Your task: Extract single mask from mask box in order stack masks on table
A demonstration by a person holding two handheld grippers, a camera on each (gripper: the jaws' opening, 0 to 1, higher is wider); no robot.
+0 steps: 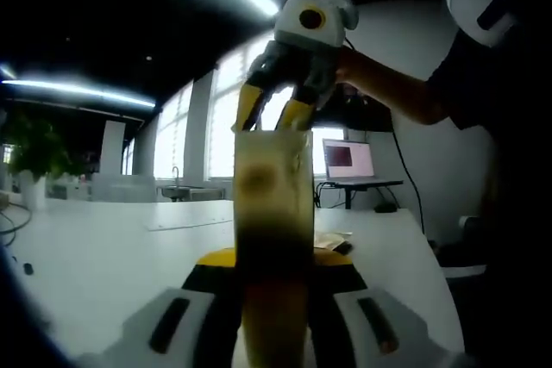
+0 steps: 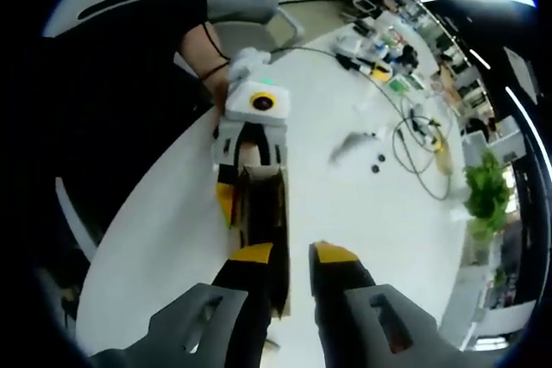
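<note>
A tall brown cardboard mask box (image 1: 272, 204) stands upright between the jaws of my left gripper (image 1: 274, 265), which is shut on its sides. My right gripper (image 1: 272, 114), held by a person's hand, hangs just over the box's top end, its yellow-tipped fingers slightly apart. In the right gripper view I look down the length of the mask box (image 2: 263, 213). The left gripper (image 2: 250, 148) clamps its far end. My right gripper (image 2: 293, 256) is open, with its left finger over the box's near end. No mask shows between its fingers.
A white table (image 1: 95, 247) stretches to the left. At the back, a laptop (image 1: 348, 159) stands open. Cables and small items (image 2: 414, 127) lie on the table's far side, by a plant (image 2: 487, 196). A person's arm (image 1: 388, 84) reaches in.
</note>
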